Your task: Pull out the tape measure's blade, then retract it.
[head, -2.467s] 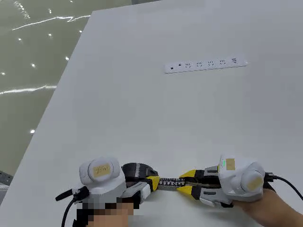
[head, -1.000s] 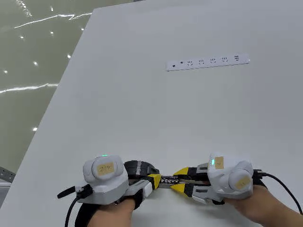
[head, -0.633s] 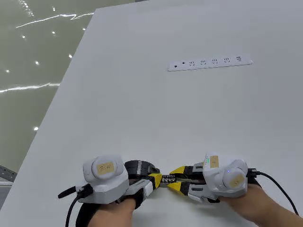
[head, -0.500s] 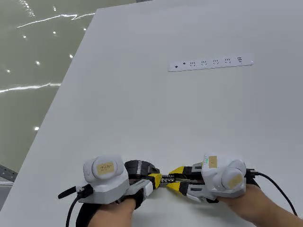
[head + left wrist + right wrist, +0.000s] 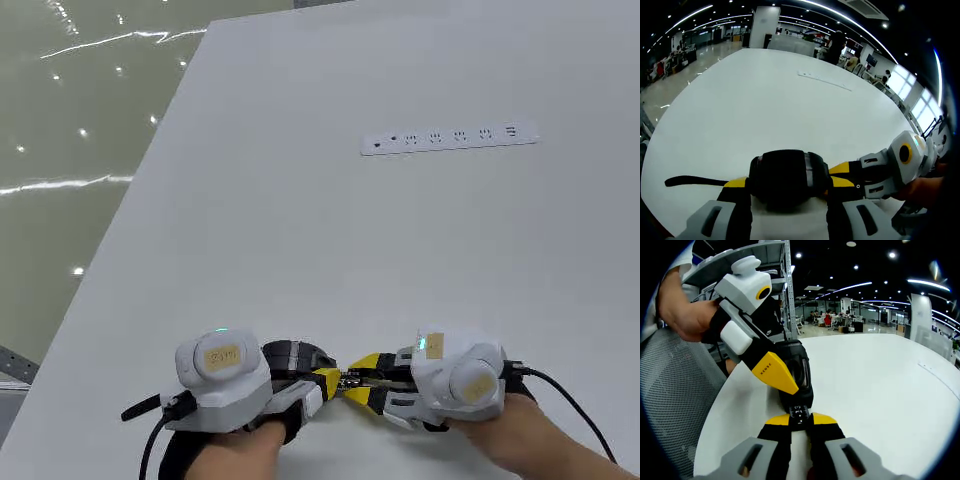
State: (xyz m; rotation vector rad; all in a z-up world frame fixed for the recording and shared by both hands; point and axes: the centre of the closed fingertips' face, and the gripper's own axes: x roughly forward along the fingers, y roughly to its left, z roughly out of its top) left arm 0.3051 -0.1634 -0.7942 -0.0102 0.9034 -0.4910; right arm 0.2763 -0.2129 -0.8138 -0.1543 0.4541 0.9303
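Black tape measure at near edge of white table | left gripper clamps its case, 1 jaw on each side | right gripper narrow, pinching the short exposed blade just beside the case | power strip well beyond

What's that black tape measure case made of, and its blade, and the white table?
The tape measure case looks like black plastic or rubber, matte, with a grey band. The blade is a dark strip with printed numbers, probably coated metal. The table is smooth and white with a soft sheen, likely laminate.
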